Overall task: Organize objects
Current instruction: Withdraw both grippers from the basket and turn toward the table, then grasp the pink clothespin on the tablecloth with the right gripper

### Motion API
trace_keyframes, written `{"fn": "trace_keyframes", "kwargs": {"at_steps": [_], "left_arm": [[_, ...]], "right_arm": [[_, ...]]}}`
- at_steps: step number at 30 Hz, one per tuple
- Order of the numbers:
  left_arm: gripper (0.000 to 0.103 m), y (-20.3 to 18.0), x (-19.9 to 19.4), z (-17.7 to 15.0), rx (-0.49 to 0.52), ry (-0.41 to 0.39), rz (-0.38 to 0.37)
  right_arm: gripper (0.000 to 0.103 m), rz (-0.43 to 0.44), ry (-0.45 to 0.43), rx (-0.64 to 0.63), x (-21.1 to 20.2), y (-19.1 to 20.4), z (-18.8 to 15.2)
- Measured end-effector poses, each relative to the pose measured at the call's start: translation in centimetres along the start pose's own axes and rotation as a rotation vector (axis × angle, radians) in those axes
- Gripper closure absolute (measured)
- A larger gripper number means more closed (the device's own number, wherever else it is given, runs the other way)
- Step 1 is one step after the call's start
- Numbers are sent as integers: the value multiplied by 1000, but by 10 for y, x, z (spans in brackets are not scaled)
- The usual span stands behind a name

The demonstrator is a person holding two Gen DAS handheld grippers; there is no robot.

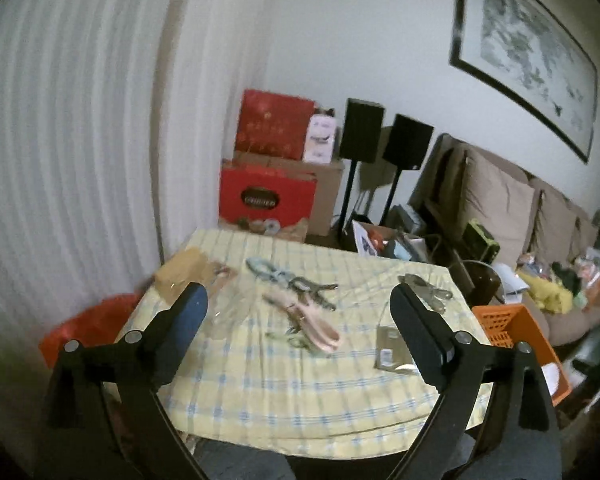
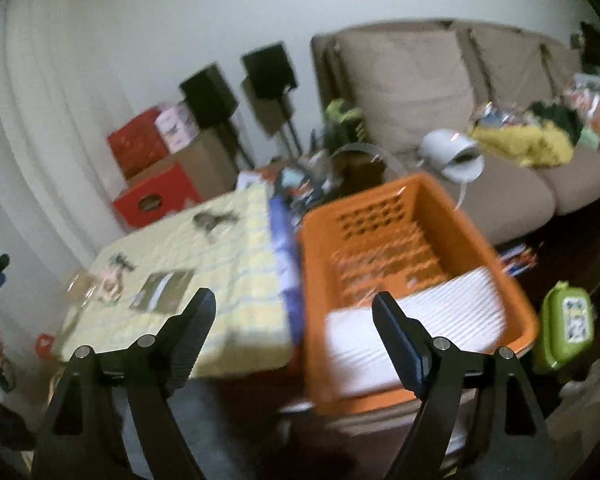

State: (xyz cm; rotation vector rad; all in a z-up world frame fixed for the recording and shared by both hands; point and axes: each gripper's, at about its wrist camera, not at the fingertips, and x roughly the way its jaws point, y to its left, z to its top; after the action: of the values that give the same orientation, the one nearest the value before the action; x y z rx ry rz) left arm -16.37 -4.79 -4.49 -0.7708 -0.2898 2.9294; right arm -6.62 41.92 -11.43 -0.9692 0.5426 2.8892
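My left tongs [image 1: 296, 304]: jaws wide, nothing between them, over the near part of the table
My right tongs [image 2: 292, 312]: jaws wide, empty, above the seam between table and basket
Table [image 1: 284, 392]: yellow checked cloth
Scissors pile [image 1: 300, 300]: mid-table, pink-handled pair on top, blurred
Further metal tools [image 1: 428, 290]: far right corner of the cloth
Flat packet [image 1: 392, 348]: right edge of the cloth
Brown box [image 1: 184, 272]: far left corner
Orange basket [image 2: 312, 280]: just beside the table's right edge, white sheets [image 2: 412, 320] inside
Sofa [image 2: 408, 76]: behind the basket
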Motion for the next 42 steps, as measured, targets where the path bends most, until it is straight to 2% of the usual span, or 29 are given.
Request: {"fn": "trace_keyframes", "kwargs": {"at_steps": [4,8,12,15,18,20,21,25,29,34,37,39,42], "left_arm": [[11,41,20,-7,-73,27,72],[11,73,35,-22,-117,97,64],[11,100,42,-35,-141,121,67],[11,117,51,-45,-150,142,60],[11,127,56,-54,-164,162,27],[11,132,58,-58,-188,171,4],[11,134,58,-59,-197,175,-3],[11,139,60,-61,-216,182,-28],[11,143,62,-62,-234,192,-10],[11,146,64,-64,-253,200,-8],[11,144,65,-64,-239,206,4],[11,142,65,-64,-232,208,4],[11,138,64,-62,-247,210,-14]], "right_arm": [[21,48,92,-51,38,52,-16],[21,83,179,-181,74,113,-23],[20,238,266,-281,96,172,-21],[16,300,321,-318,119,209,-19],[17,289,394,-370,156,249,-13],[18,202,477,-391,196,276,-14],[21,194,501,-393,212,286,-13],[22,253,536,-408,253,319,-7],[20,251,572,-478,292,355,-1],[20,249,601,-472,320,369,-1],[28,246,607,-464,327,373,-1],[45,255,633,-443,332,371,-2],[55,271,642,-434,336,368,-3]]}}
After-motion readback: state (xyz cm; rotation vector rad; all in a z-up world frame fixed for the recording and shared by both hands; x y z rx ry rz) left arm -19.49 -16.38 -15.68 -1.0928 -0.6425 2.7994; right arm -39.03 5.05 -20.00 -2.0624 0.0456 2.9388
